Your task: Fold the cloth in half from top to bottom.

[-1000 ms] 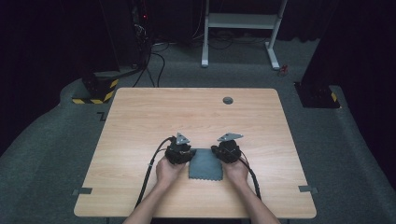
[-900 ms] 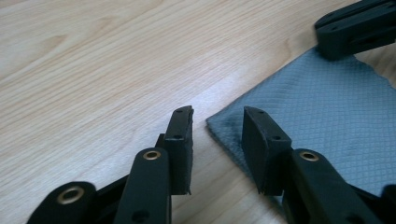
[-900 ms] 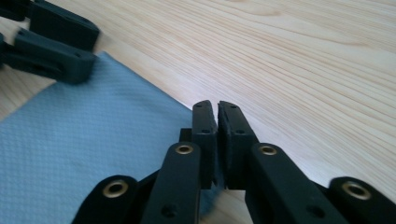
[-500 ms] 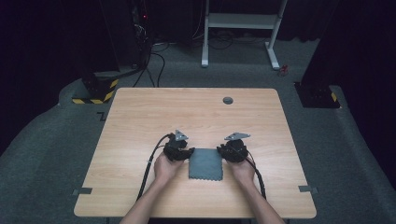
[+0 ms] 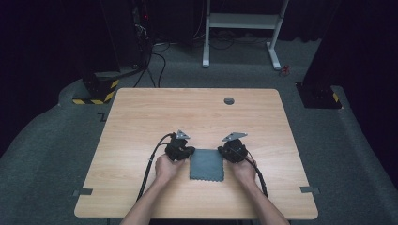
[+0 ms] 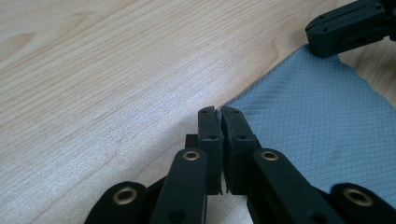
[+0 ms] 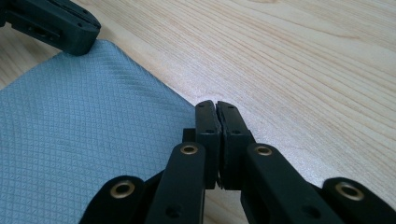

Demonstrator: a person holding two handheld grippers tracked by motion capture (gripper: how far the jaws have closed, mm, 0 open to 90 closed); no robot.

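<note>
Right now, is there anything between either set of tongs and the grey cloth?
Nothing visible. The left tongs and right tongs are shut right at the far corners of the grey cloth, with bare table around them.

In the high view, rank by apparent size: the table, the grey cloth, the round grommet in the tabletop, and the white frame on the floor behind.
1. table
2. white frame, though it stands farther from the camera, so it looks smaller than it is
3. grey cloth
4. grommet, by far the smallest
</note>
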